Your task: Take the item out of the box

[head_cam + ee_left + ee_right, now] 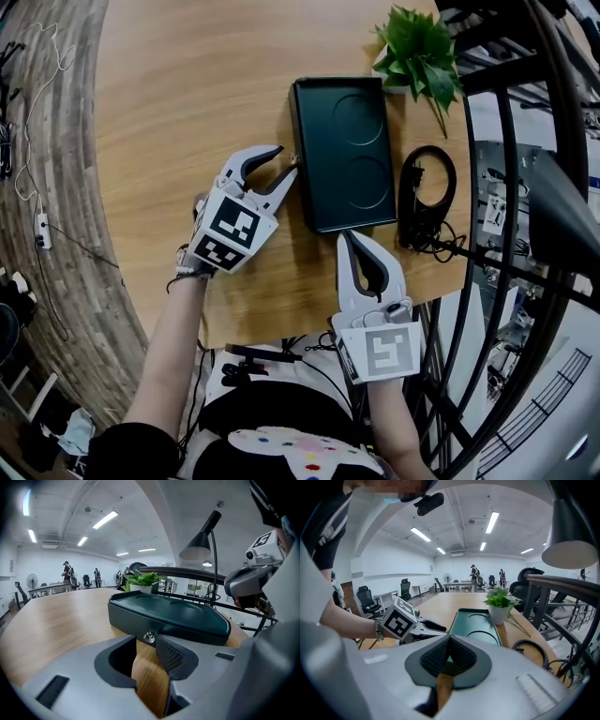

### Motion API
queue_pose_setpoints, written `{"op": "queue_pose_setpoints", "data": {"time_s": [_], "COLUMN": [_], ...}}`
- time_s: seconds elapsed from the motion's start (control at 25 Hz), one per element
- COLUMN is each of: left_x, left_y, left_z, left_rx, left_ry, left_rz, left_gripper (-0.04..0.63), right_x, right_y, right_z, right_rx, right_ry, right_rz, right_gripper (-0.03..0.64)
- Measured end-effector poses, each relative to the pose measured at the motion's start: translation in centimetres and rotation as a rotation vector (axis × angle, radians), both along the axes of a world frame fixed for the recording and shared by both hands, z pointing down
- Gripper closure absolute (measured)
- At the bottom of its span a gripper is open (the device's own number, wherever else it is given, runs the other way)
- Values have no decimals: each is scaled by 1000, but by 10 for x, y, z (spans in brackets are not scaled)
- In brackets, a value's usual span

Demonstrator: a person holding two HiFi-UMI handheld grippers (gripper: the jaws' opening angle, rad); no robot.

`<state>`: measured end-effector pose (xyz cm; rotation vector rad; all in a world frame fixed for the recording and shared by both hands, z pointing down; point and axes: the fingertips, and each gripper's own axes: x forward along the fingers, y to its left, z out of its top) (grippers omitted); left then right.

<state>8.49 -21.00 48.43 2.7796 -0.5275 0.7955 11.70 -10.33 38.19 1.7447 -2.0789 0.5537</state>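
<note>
Right gripper (348, 238), clenched empty, sits near the box (342, 155) while the spread left gripper (284, 161) at its lock (149, 637) could shove it sideways.

Round wooden table (187, 112). Potted green plant (419, 49) at its far edge. Black ring-shaped base (412, 187) with tangled cable near right edge. White power strip (41, 230) on plank floor (66, 309). Black railing (506, 71) right.

Left gripper (284, 161) out in front, jaws wide apart, right gripper (351, 238) close by, jaws shut tight, both tipped down
</note>
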Motion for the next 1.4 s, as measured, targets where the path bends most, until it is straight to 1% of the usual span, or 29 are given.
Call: {"op": "queue_pose_setpoints", "data": {"time_s": [0.12, 0.28, 0.44, 0.76, 0.96, 1.2, 1.4], "left_x": [0, 2, 4, 9, 10, 10, 8], "left_y": [-1, 0, 3, 3, 3, 3, 3], "left_z": [1, 2, 5, 6, 6, 6, 6], "left_rx": [4, 4, 16, 34, 46, 64, 60], "left_ry": [2, -1, -35, -59, -65, -78, -74], "left_rz": [-1, 21, 48, 78, 102, 109, 113], "left_gripper": [482, 491, 502, 503, 522, 525, 525], "right_x": [1, -1, -3, -1, 2, 1, -2], "right_y": [1, 0, -1, 4, 5, 3, 0], "right_z": [3, 4, 2, 3, 4, 5, 4], "right_rx": [-5, -6, -4, -10, -13, -11, -6], "right_ry": [0, 0, -1, 0, -4, -6, -5], "right_rz": [4, 2, 0, 11, 16, 9, -4], "right_gripper": [607, 607, 607, 607, 607, 607, 607]}}
